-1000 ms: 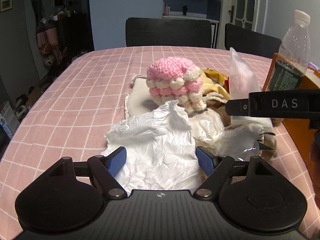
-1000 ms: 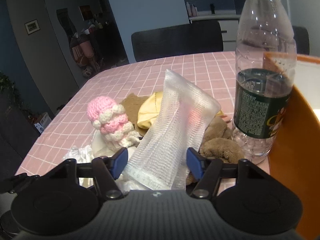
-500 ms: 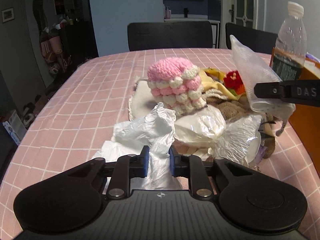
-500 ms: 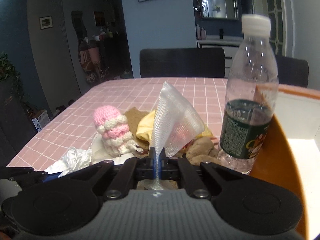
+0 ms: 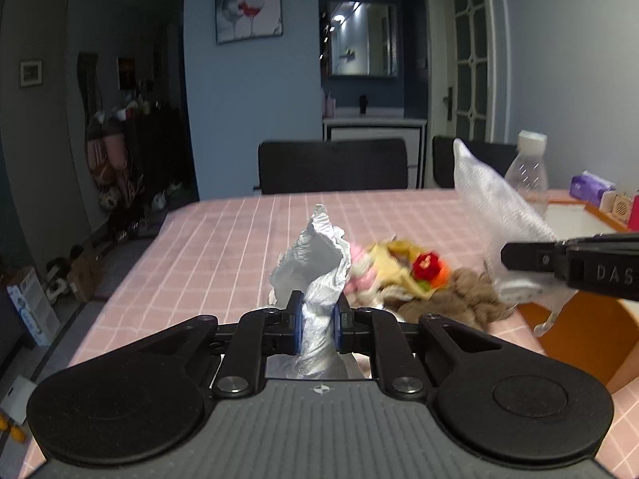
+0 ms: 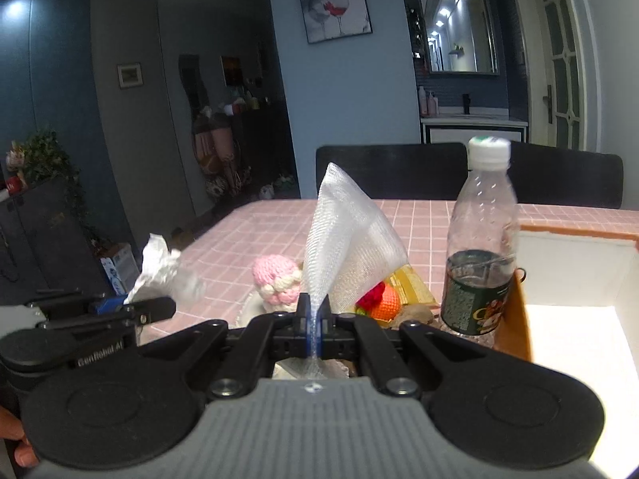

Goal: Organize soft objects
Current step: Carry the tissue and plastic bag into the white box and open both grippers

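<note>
A second ago both grippers stood open around their catches; now the left gripper is clamped on the crumpled white plastic bag and has lifted it clear of the pink checked table. The right gripper has pinched the clear mesh bag and raised it above the pile of knitted toys, to the right.

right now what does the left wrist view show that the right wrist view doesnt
Only the left wrist view shows the brown knitted piece and a purple packet beyond the orange box. Only the right wrist view shows the bottle's dark label and the box's white interior. Both show the crumpled white plastic bag in the left gripper, the mesh bag in the right gripper, and the pink crochet toy.
</note>
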Action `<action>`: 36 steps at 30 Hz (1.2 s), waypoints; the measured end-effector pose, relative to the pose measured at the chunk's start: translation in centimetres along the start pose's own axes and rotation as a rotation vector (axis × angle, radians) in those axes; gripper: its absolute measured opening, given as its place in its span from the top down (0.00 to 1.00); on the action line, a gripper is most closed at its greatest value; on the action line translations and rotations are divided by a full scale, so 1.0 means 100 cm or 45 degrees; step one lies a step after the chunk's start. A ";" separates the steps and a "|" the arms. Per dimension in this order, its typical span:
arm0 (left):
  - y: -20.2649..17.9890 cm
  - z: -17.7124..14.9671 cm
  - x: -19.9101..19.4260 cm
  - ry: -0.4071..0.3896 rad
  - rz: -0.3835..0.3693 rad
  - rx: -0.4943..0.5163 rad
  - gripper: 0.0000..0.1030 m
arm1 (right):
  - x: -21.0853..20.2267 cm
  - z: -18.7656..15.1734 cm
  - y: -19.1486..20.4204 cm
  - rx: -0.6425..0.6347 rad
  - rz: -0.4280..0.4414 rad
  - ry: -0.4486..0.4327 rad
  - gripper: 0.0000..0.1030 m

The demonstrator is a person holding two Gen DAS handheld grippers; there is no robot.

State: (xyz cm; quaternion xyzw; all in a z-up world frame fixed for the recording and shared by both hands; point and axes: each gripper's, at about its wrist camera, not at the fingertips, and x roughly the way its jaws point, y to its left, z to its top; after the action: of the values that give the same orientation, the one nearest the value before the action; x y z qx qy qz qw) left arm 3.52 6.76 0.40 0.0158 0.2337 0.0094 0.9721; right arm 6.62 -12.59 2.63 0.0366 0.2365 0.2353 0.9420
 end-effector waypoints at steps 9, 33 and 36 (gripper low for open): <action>-0.036 0.030 -0.037 -0.181 -0.177 0.088 0.85 | -0.046 0.004 -0.025 0.058 -0.007 -0.042 1.00; -0.093 0.073 -0.018 -0.201 -0.651 0.051 0.86 | -0.094 0.010 -0.103 0.183 -0.208 -0.073 1.00; -0.092 0.079 -0.016 -0.182 -0.672 0.060 0.86 | -0.091 0.010 -0.106 0.182 -0.210 -0.035 1.00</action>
State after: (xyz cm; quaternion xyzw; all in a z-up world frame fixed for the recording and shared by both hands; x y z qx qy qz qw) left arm 5.78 -2.67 7.80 -0.0226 0.1607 -0.2509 0.9543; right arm 4.50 -26.15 5.50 0.0872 0.2419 0.1388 0.9564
